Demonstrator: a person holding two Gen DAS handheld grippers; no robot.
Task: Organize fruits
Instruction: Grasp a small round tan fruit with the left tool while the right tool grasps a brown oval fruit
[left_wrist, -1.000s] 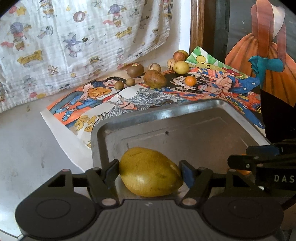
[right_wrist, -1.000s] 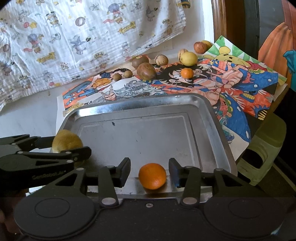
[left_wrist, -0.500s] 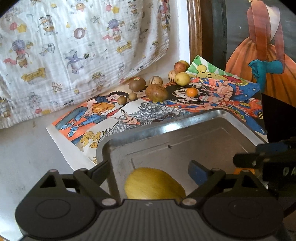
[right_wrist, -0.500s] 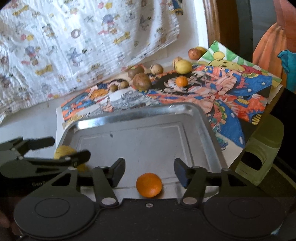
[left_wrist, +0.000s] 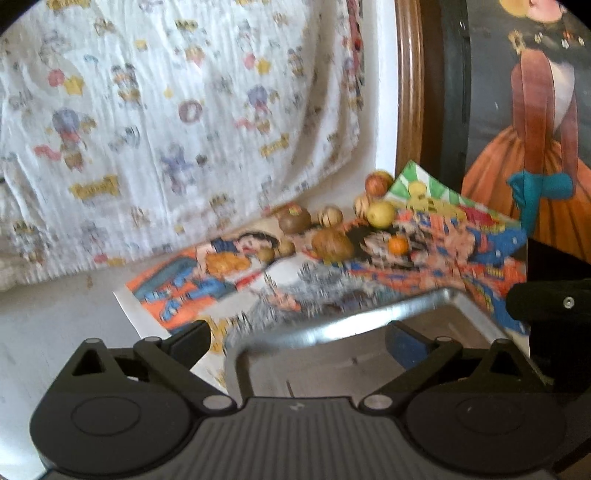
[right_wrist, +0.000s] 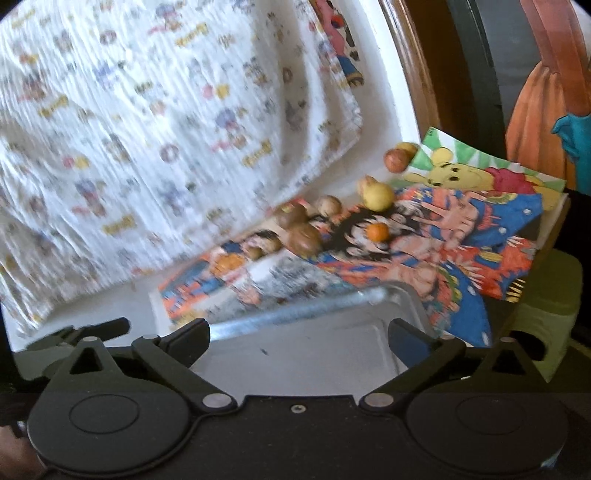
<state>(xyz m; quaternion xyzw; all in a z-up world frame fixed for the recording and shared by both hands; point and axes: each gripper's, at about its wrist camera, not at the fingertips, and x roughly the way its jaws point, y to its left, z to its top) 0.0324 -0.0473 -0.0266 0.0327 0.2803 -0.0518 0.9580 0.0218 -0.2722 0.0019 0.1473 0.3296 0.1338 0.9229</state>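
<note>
My left gripper (left_wrist: 299, 341) is open and empty above the near left corner of the steel tray (left_wrist: 332, 326). My right gripper (right_wrist: 299, 338) is also open and empty over the tray (right_wrist: 295, 314) near its front. No fruit shows inside the visible part of the tray in either view. Loose fruits lie on the cartoon poster beyond: a large brown fruit (left_wrist: 332, 245), a small orange (left_wrist: 399, 244), a yellow fruit (left_wrist: 380, 215) and several smaller ones. The right wrist view shows the same brown fruit (right_wrist: 304, 240), orange (right_wrist: 377, 232) and yellow fruit (right_wrist: 376, 195). Both views are motion-blurred.
A printed white cloth (left_wrist: 166, 129) hangs behind the fruits. The colourful poster (right_wrist: 461, 236) covers the surface under the tray. A green stool (right_wrist: 546, 314) stands at the right. A wooden frame (left_wrist: 408, 92) and a painted panel rise at the back right.
Both grippers opened, letting go of the yellow mango and the orange in the tray, then rose and drew back. Those two fruits have dropped out of view below the gripper bodies.
</note>
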